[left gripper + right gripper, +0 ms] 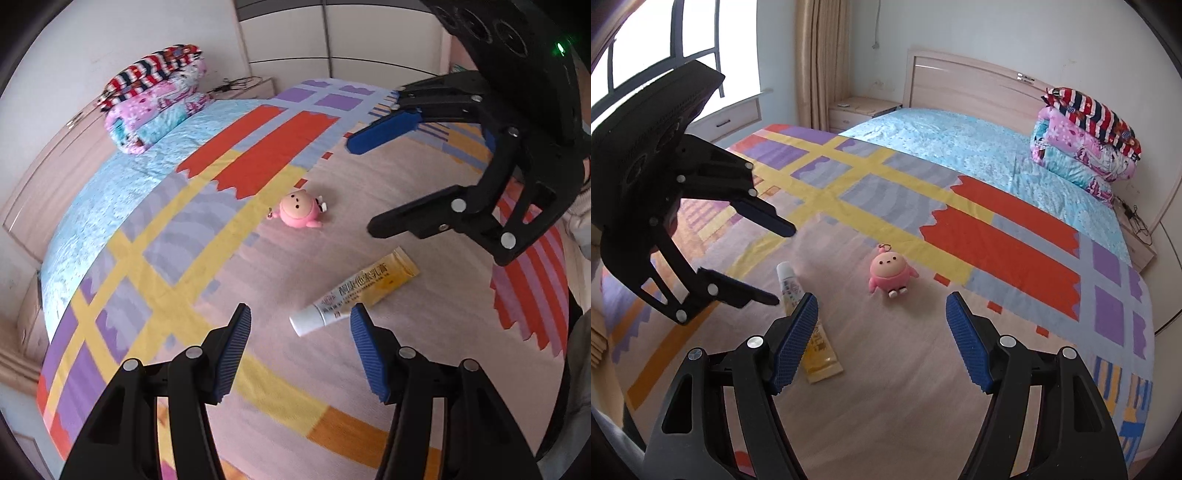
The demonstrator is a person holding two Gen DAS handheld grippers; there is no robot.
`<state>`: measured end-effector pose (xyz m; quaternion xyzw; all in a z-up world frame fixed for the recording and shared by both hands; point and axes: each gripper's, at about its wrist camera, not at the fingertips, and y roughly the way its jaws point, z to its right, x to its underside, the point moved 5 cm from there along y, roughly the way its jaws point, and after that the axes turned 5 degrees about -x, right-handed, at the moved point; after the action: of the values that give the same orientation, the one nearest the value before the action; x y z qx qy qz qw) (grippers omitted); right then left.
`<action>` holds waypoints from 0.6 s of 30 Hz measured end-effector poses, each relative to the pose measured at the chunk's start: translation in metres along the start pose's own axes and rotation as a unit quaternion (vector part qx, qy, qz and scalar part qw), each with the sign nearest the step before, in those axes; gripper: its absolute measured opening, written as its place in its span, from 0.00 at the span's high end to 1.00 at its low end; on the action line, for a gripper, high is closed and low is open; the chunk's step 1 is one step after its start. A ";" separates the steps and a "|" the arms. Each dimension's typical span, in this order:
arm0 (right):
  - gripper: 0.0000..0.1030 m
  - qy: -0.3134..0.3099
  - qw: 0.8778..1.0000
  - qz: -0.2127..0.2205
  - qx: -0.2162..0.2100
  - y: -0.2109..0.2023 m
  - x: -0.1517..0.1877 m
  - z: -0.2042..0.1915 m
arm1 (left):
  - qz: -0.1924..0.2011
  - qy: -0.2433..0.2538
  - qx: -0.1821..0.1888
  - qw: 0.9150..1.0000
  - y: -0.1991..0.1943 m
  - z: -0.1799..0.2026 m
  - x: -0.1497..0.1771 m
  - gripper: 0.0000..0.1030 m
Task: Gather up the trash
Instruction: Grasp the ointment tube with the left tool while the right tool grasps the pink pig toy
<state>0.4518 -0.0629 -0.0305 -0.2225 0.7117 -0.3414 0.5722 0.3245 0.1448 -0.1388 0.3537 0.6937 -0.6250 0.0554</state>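
Observation:
A white and yellow ointment tube [362, 291] lies on the patterned bed cover [258, 155], and a small pink plush keychain toy [297, 212] lies a little beyond it. My left gripper [299, 314] hovers open just above the tube's white cap end, with nothing between its fingers. My right gripper [361, 184] hangs open and empty above the tube's yellow end. In the right wrist view the toy [888, 273] lies ahead of the right gripper [882, 299], the tube [823, 354] is partly hidden behind its left finger, and the left gripper [783, 265] hangs over the cap.
Folded quilts [1086, 147] are stacked at the head of the bed by the headboard [979, 77]. A nightstand [857, 109] and a curtained window [665, 44] stand beyond the bed's far side. Wardrobe doors [332, 37] face the foot of the bed.

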 end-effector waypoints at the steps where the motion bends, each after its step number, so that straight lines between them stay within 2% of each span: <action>1: 0.31 0.002 1.000 0.000 -0.002 0.002 -0.002 0.001 | 0.000 0.008 -0.002 1.000 0.003 0.000 -0.001 0.48; 11: 0.31 0.024 0.999 -0.016 -0.031 0.031 -0.006 0.010 | 0.018 0.032 0.024 0.999 0.011 0.007 0.000 0.49; 14: 0.31 0.029 0.999 -0.019 -0.028 0.036 -0.005 0.012 | 0.016 0.038 0.045 0.998 0.009 0.012 -0.001 0.71; 18: 0.31 0.030 0.999 -0.020 -0.022 0.042 -0.004 0.014 | 0.013 0.049 0.039 0.998 0.005 0.019 0.000 0.83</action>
<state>0.4699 -0.0353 -0.0602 -0.2389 0.7312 -0.3432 0.5390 0.3202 0.1273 -0.1475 0.3948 0.6658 -0.6329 0.0160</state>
